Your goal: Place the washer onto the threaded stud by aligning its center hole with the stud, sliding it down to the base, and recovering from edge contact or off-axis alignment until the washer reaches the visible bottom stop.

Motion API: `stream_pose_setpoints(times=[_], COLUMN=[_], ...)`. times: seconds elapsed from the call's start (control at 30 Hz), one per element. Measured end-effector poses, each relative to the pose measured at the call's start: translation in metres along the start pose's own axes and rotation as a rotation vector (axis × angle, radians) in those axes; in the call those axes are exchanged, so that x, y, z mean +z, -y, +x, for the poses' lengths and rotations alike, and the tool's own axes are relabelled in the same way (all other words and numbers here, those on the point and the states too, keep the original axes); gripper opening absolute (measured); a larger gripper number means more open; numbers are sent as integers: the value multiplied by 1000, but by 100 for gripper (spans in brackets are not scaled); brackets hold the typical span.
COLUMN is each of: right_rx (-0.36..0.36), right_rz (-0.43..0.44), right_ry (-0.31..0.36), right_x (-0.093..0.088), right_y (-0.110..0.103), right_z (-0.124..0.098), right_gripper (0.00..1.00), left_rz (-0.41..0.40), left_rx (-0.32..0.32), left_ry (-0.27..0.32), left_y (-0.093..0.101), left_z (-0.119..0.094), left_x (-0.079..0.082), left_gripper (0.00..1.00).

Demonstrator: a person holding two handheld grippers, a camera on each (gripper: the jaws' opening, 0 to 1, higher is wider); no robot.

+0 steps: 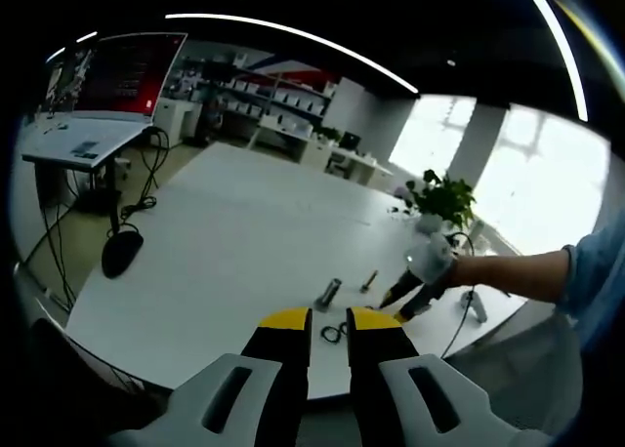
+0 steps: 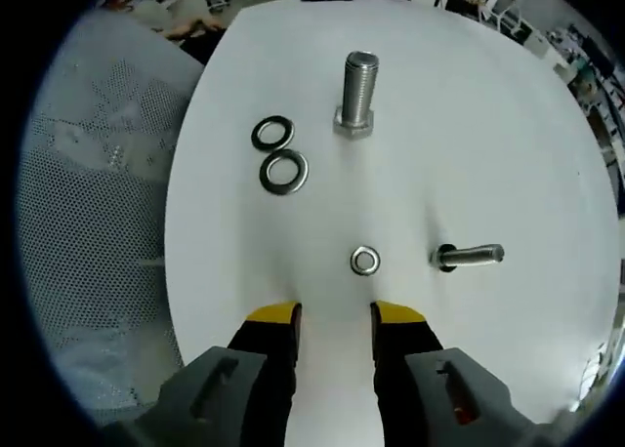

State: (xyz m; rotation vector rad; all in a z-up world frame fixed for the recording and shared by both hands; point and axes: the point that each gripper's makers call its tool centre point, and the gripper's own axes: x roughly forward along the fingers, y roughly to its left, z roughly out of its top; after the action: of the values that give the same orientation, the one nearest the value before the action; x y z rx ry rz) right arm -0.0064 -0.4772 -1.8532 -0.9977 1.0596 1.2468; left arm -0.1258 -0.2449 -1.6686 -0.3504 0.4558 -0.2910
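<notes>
Steel is what we are dealing with throughout, so we expect everything here to be stiff, hard and slippery against the jaws. In the right gripper view, going left to right, two large washers lie flat and touching at the upper left of the white table [image 2: 508, 154]: the dark washer [image 2: 272, 133] above, the bright washer [image 2: 283, 172] just below it. Right of them, at upper centre, the threaded stud [image 2: 358, 91] stands upright on its hex base, bare of any washer. Lower, near centre, a small washer [image 2: 365, 262] lies flat, just ahead of the right gripper [image 2: 335, 315], whose jaws stand a little apart with nothing between them. Further right a bolt [image 2: 471, 257] lies on its side.

We judge a washer light and thin, hard to lift from flat; pinching across its outer rim, edge to edge, looks the best hold.

In the left gripper view the left gripper [image 1: 329, 320] hangs above the table's near edge, jaws slightly parted and empty.
</notes>
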Motion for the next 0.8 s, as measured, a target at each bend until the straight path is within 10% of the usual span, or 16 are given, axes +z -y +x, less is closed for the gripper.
stream_pose_setpoints(times=[0.67,0.8], right_rx=[-7,-29], right_rz=[10,95], right_ry=[4,193], right_x=[3,20], right_y=[1,6], right_z=[3,5], right_gripper=[30,28], left_rz=[-2,-2], left_rx=[-4,-6], left_ry=[3,3], left_y=[1,1], left_z=[0,0], left_x=[0,1], left_gripper=[12,12])
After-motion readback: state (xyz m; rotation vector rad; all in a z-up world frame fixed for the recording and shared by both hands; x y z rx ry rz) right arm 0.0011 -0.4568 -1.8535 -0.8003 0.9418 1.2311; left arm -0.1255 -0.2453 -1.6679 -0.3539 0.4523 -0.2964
